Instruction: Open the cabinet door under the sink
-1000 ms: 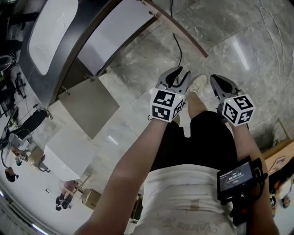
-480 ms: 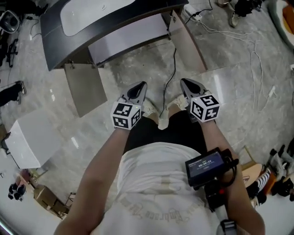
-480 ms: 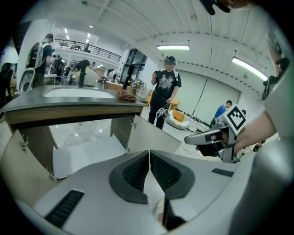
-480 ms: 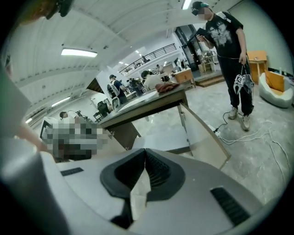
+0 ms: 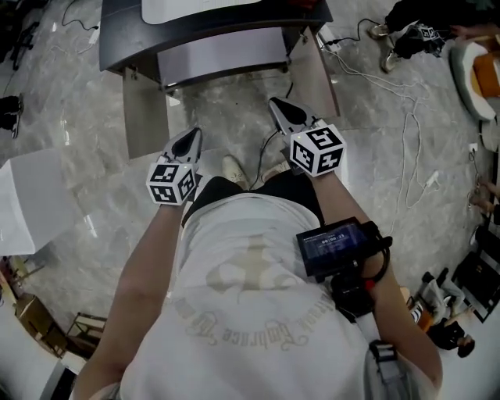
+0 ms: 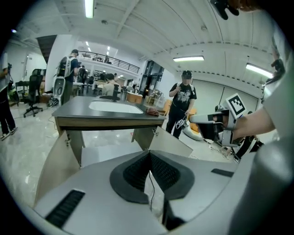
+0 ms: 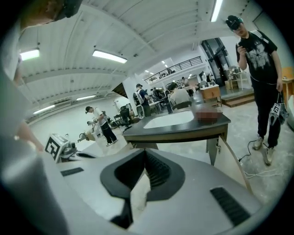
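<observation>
The floor (image 5: 70,148) under me is glossy grey veined stone, the counter (image 5: 125,35) has a dark matt top, its cabinet doors (image 5: 145,117) are pale smooth board, and my left gripper (image 5: 191,137) and right gripper (image 5: 278,107) are matt grey plastic with ribbed black pads (image 6: 134,172).

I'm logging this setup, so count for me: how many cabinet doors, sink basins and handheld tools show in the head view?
Cabinet doors: 2, the left door and the right door, both swung open.
Sink basin: 1, white, set in the dark counter.
Tools: 2, the left tool and the right tool, both shut and empty.
Total: 5
</observation>
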### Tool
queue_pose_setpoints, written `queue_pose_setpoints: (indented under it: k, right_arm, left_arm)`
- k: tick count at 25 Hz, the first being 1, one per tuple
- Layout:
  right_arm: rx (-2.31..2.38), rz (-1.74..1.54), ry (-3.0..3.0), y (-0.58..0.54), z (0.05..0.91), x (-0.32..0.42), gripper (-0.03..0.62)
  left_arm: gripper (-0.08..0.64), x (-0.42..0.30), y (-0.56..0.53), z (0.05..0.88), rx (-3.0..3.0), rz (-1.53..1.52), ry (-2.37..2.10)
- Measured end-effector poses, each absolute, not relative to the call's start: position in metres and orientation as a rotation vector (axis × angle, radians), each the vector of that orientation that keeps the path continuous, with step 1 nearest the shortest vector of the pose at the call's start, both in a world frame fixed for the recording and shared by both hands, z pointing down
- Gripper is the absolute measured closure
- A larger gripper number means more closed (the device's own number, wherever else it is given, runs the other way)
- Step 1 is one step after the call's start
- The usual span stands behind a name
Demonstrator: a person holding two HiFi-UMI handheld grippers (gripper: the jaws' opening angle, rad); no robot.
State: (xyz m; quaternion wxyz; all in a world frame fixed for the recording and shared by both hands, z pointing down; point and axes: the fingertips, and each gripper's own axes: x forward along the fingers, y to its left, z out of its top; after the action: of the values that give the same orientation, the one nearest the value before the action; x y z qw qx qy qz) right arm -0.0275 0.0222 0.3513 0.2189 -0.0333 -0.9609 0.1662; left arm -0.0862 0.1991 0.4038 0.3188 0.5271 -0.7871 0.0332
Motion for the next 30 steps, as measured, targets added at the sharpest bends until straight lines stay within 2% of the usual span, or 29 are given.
queue_pose_setpoints:
  k: [10, 16, 30]
  right_arm:
    - [-0.228, 0.42, -2.674, 0.066, 0.301, -0.002, 0.578]
    - [-0.204, 0.433, -2.662, 0.058, 0.319, 0.019, 0.578]
    - [-0.19, 0.424, -2.655, 0.07, 0.322, 0.009, 0.578]
  left_arm:
    - [0.549, -0.074, 0.253, 0.345, 1.392, 0.054, -2.179]
    - [0.549, -0.055, 0.237, 0.356, 1.45, 0.073, -2.166]
    - [0.549, -0.059, 0.232, 0.352, 1.52, 0.091, -2.115]
